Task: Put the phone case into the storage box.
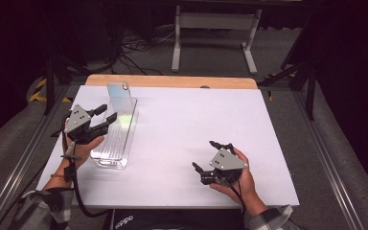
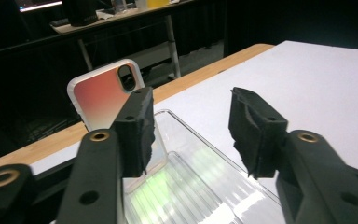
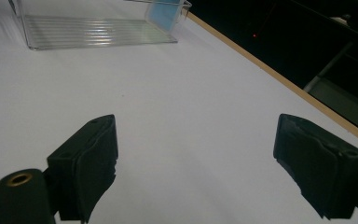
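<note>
1 phone case (image 1: 118, 98) – 1 tray (image 1: 106, 153)

tray (image 1: 106, 160): set along the left side of the table (image 1: 182, 139); its clear walls stand in the way from every side, and only the open top gives entry.
phone (image 1: 120, 98): leaned upright at the tray's far end; that end is blocked, while the near part of the tray floor is left free.
left gripper (image 1: 99, 120): held at the tray's left wall with jaws apart; passage there is narrowed.
middle and far right: bare table is seen, and passage is unhindered.
right gripper (image 1: 206, 155): held at the near right with jaws wide, well apart from the tray.
far edge: a wooden strip (image 1: 172, 81) lies flat there.
</note>
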`<state>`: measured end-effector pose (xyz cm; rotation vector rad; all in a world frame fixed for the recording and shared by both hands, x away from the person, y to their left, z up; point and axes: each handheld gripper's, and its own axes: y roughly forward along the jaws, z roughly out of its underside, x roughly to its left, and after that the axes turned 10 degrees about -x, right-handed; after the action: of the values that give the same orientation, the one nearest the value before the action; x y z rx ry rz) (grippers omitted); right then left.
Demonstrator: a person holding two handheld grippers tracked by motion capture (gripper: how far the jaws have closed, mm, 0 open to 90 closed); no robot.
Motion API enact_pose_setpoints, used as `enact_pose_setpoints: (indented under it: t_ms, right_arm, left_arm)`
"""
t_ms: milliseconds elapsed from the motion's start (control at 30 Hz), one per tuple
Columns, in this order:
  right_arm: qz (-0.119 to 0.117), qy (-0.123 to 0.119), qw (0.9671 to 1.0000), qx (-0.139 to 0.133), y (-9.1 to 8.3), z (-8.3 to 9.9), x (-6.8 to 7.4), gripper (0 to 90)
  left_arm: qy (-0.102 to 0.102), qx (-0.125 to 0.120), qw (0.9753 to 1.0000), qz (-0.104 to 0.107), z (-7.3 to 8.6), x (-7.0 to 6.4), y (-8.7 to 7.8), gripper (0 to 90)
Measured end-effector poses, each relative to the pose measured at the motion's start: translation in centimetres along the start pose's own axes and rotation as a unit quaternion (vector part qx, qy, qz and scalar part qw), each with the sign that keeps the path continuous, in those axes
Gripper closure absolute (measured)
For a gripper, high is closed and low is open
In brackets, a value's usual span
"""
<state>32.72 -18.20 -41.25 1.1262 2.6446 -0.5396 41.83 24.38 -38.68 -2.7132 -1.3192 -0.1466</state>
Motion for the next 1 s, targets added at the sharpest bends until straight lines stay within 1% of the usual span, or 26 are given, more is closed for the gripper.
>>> enact_pose_setpoints:
  t_ms: [100,200,267,367,467,500,600,633,667,767,833,867,900,1000]
  right_arm:
    - [0.002,-0.001,1.0,-0.004,-0.2,0.0,-0.3,13.8]
    - [0.004,0.006,0.9999,-0.008,-0.5,0.0,-0.7,13.3]
    - [0.007,0.006,0.9999,-0.009,-0.5,0.0,-0.8,13.0]
    - [0.006,0.008,0.9999,-0.012,-0.6,0.1,-0.9,12.8]
    - [0.007,0.009,0.9998,-0.014,-0.7,0.1,-1.0,12.3]
    - [0.007,0.01,0.9998,-0.015,-0.7,0.1,-1.1,12.2]
    - [0.007,0.009,0.9998,-0.016,-0.8,0.1,-1.1,12.2]
    - [0.007,0.01,0.9998,-0.017,-0.8,0.0,-1.1,12.1]
    - [0.007,0.01,0.9998,-0.017,-0.8,0.0,-1.1,11.9]
    - [0.006,0.011,0.9998,-0.018,-0.8,0.0,-1.0,11.6]
    - [0.001,0.013,0.9998,-0.015,-0.8,0.0,-0.9,11.0]
    - [-0.002,0.01,0.9998,-0.015,-0.7,0.0,-0.9,10.7]
    - [-0.001,0.008,0.9998,-0.016,-0.7,-0.1,-0.8,10.5]
    - [0.0,0.012,0.9998,-0.017,-0.7,-0.1,-0.8,9.5]
  left_arm:
    - [0.003,-0.002,1.0,0.004,-0.1,-0.3,-0.2,46.0]
    - [0.001,-0.007,0.9999,0.01,-0.2,-0.7,-0.4,44.0]
    - [0.002,-0.008,0.9999,0.012,-0.3,-0.9,-0.5,43.3]
    - [0.001,-0.012,0.9999,0.01,-0.4,-1.1,-0.7,39.6]
    - [0.0,-0.011,0.9999,0.011,-0.4,-1.4,-0.9,36.6]
    - [-0.002,-0.01,0.9999,0.012,-0.4,-1.6,-1.0,36.3]
    - [0.0,-0.008,0.9998,0.016,-0.5,-1.8,-1.2,34.8]
    - [0.001,-0.012,0.9998,0.016,-0.5,-1.9,-1.2,34.6]
    - [-0.004,-0.011,0.9997,0.02,-0.4,-2.1,-1.3,34.5]
    - [0.0,-0.007,0.9997,0.022,-0.4,-2.3,-1.3,32.6]
    - [-0.004,-0.011,0.9996,0.025,-0.3,-2.5,-1.4,32.3]
    - [-0.001,-0.01,0.9996,0.028,-0.4,-2.6,-1.4,31.8]
    - [-0.001,-0.014,0.9994,0.031,-0.4,-2.8,-1.4,31.7]
    - [-0.002,-0.016,0.9991,0.039,-0.4,-3.1,-1.5,30.3]
